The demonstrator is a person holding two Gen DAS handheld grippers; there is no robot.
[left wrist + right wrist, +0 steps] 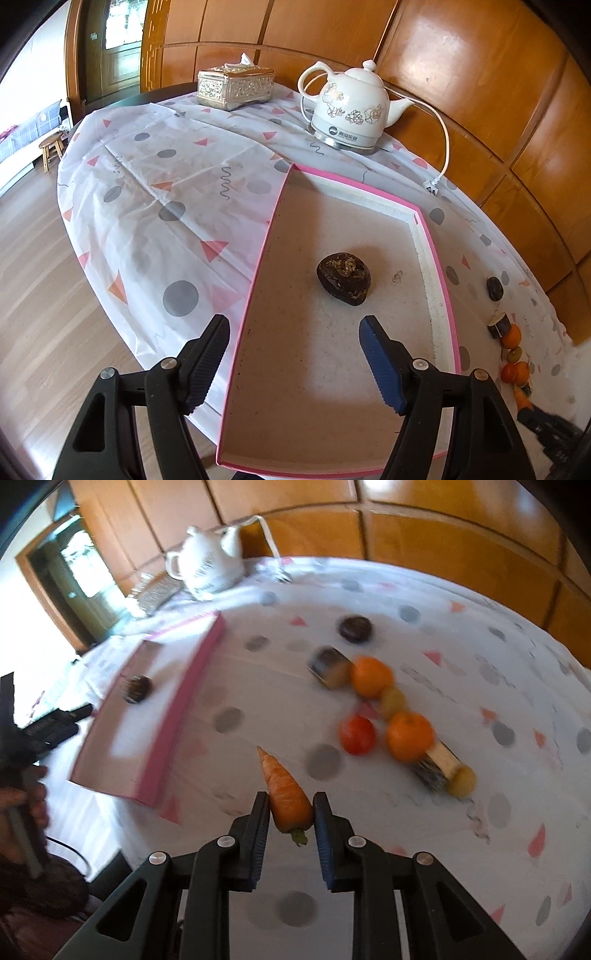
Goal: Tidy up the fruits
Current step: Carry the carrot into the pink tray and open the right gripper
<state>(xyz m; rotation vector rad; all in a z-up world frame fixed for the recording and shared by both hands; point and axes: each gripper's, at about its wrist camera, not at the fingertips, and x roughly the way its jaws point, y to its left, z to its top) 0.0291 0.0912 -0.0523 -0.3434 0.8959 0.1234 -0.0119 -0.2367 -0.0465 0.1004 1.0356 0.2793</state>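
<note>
On the patterned counter (155, 206) before wood panelling (461, 74), I see a pink tray (258, 277). My left gripper (295, 332) hangs with jaws apart; right gripper (290, 805) jaws clamp a carrot (286, 790).

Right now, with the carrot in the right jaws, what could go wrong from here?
1. The right gripper pinches only the carrot's thick stem end; the long tip sticks out and could pivot or slip.
2. The pink box overhangs the table edge, so a drop near that end might tip it.
3. The left gripper hovers open over the box, possibly blocking placement.
</note>
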